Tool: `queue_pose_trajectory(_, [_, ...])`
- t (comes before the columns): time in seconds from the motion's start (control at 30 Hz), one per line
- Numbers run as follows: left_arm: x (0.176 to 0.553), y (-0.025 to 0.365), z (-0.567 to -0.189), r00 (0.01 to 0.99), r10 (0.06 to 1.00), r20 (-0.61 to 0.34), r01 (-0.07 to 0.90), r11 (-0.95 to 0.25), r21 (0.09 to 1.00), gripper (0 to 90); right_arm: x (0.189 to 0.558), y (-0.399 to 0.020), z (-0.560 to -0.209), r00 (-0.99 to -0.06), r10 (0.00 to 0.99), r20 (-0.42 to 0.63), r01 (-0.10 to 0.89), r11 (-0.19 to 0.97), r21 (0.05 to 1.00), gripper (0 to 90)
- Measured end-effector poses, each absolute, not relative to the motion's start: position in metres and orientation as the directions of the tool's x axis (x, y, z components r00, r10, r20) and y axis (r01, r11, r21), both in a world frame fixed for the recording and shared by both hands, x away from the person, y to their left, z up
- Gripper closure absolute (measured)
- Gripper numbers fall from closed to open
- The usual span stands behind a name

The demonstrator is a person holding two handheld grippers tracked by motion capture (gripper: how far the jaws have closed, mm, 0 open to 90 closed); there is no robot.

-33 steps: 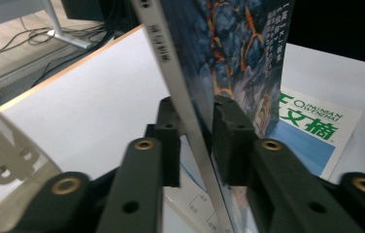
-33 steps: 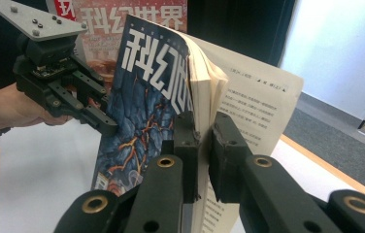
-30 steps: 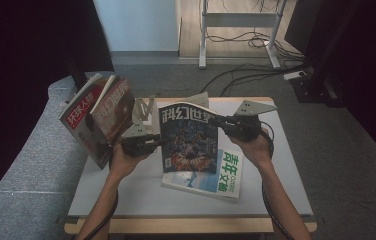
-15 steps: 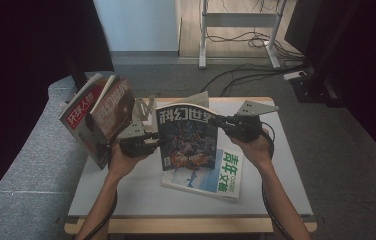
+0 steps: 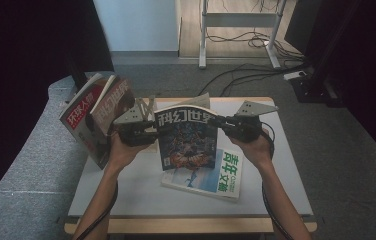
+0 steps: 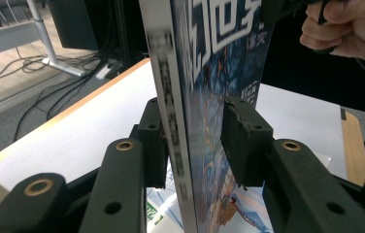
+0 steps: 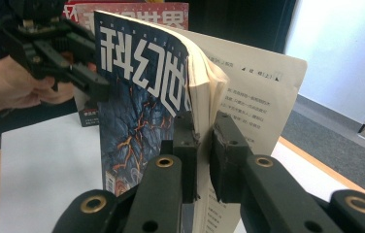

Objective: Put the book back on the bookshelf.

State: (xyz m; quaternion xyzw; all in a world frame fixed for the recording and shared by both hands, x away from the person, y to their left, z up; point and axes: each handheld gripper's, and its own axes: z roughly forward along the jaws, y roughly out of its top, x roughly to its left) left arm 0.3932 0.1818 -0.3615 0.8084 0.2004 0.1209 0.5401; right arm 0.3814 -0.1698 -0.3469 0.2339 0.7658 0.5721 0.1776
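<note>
I had the blue magazine (image 5: 186, 140) standing upright over the white table (image 5: 126, 185), held up between both tools. My right gripper (image 7: 204, 141) was clenched on its page edge, pads pressing the paper. My left gripper (image 6: 192, 141) straddled the spine; its jaws had just been opening, and a gap showed on the cover side, so it was released. A green magazine (image 5: 216, 177) lay flat beneath, and red magazines (image 5: 93, 112) leaned at the left
</note>
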Motion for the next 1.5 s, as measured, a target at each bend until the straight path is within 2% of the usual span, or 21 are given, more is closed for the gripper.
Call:
queue_pose_trajectory(0.27, [0.399, 0.174, -0.348, 0.889, 0.457, -0.022, 0.198, -0.342, 0.919, 64.9, 0.382, -0.170, -0.347, -0.828, 0.560, -0.001, 0.157, 0.235, 0.959, 80.9])
queue_pose_trajectory(0.5, [0.402, 0.166, -0.339, 0.884, 0.468, 0.001, 0.189, -0.359, 0.914, 79.2, 0.381, -0.172, -0.347, -0.830, 0.558, -0.002, 0.158, 0.239, 0.958, 80.9])
queue_pose_trajectory(0.63, [0.400, 0.167, -0.339, 0.890, 0.457, 0.001, 0.185, -0.362, 0.914, 81.5, 0.382, -0.173, -0.347, -0.826, 0.564, -0.001, 0.165, 0.243, 0.956, 78.9])
queue_pose_trajectory(0.93, [0.396, 0.169, -0.339, 0.901, 0.433, -0.001, 0.179, -0.370, 0.912, 82.2, 0.384, -0.181, -0.351, -0.784, 0.620, -0.019, 0.185, 0.263, 0.947, 65.2])
queue_pose_trajectory(1.23, [0.396, 0.169, -0.339, 0.890, 0.457, 0.002, 0.188, -0.371, 0.909, 82.2, 0.380, -0.195, -0.370, -0.750, 0.660, -0.043, 0.221, 0.312, 0.924, 51.3])
queue_pose_trajectory(1.5, [0.395, 0.168, -0.337, 0.887, 0.462, 0.003, 0.194, -0.379, 0.905, 82.1, 0.376, -0.214, -0.391, -0.690, 0.723, -0.036, 0.295, 0.327, 0.898, 37.2])
